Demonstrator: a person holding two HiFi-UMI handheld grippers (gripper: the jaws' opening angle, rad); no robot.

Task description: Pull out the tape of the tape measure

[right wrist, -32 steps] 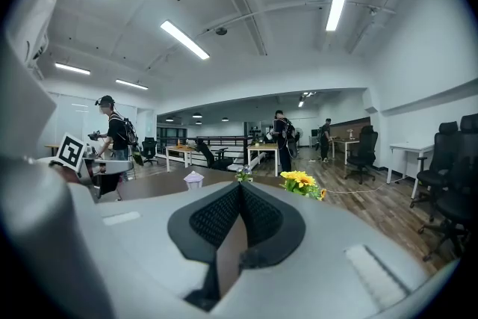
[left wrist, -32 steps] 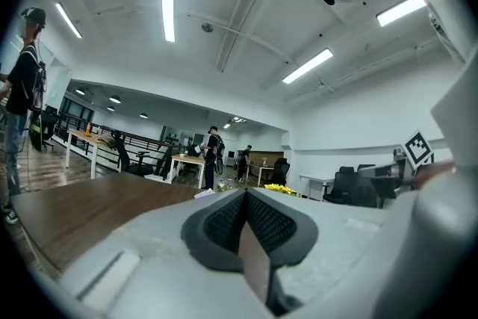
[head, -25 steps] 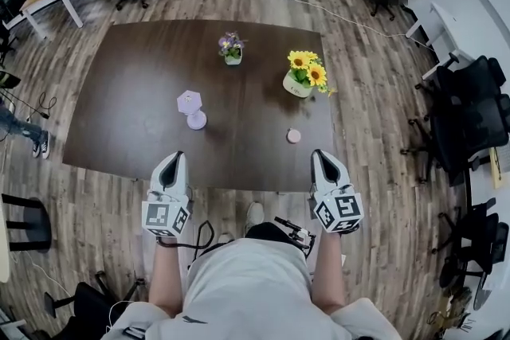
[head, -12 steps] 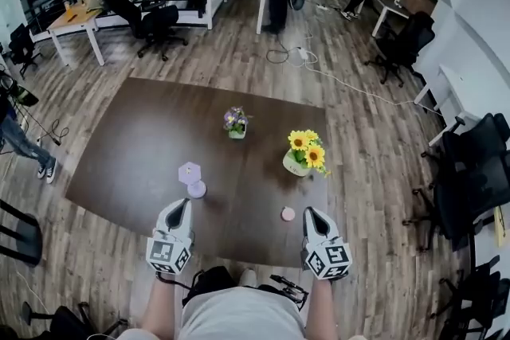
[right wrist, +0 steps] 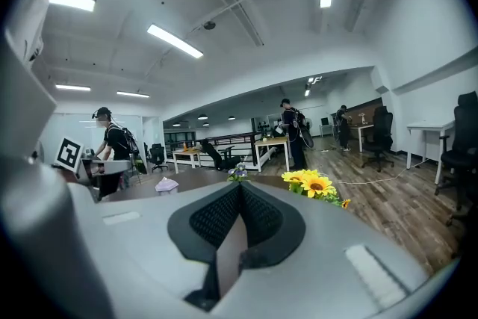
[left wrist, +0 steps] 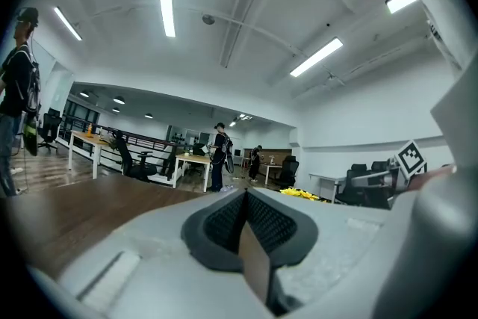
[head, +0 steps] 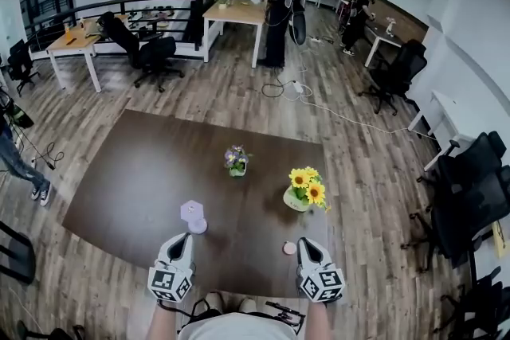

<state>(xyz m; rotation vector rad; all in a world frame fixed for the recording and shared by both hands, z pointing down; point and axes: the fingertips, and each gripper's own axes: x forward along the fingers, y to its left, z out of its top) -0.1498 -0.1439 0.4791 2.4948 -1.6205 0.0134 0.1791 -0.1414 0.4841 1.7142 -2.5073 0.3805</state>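
Observation:
The tape measure is a small round pink case lying on the dark brown table near its front edge. In the head view my right gripper is just right of the case, at the table's edge, and its jaws are shut with nothing between them. Further left along that edge, my left gripper is also shut and empty. In the right gripper view the pads meet, and the case is hidden below the gripper body. The left gripper view shows its pads closed together.
A lavender lamp-like object stands just beyond my left gripper. A small pot of purple flowers and a pot of sunflowers sit mid-table. Office chairs stand to the right, and a person stands by a desk far behind.
The head view has tilted up, so the table and both grippers sit lower in the picture. The right gripper has come closer to the pink case. Both stay shut.

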